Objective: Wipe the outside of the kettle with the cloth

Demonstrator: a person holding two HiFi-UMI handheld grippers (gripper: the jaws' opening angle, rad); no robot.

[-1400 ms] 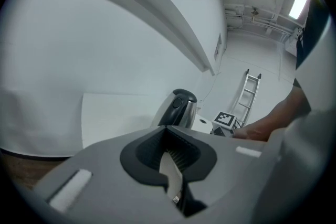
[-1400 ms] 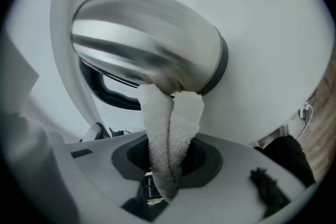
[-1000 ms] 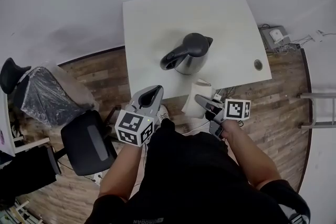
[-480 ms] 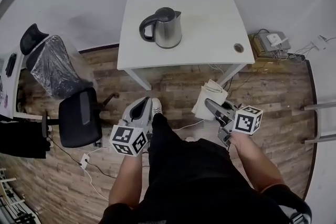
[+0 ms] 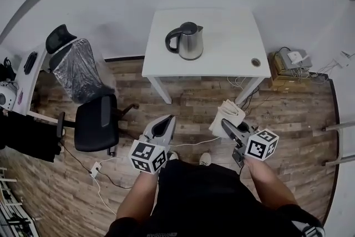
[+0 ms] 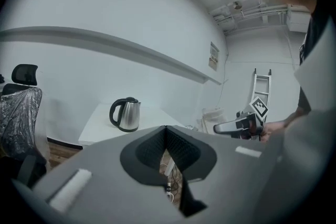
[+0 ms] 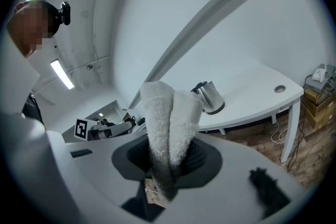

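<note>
A steel kettle (image 5: 189,40) with a black handle and lid stands upright on the white table (image 5: 227,58); it also shows small in the left gripper view (image 6: 126,114) and the right gripper view (image 7: 208,97). My right gripper (image 5: 226,124) is shut on a folded white cloth (image 5: 227,116), which sticks up between its jaws (image 7: 170,128). My left gripper (image 5: 162,126) is shut with nothing in it (image 6: 166,140). Both grippers hang over the wooden floor, well short of the table.
A black office chair (image 5: 95,122) stands on the floor to the left, with a second chair wrapped in plastic (image 5: 76,68) behind it. Cables (image 5: 100,166) lie on the floor. Boxes with devices (image 5: 291,64) sit right of the table. The table has a cable hole (image 5: 255,62).
The view has drawn back from the table: the kettle and table now look smaller and farther away. Both grippers stay low over the floor, the right one still holding the cloth.
</note>
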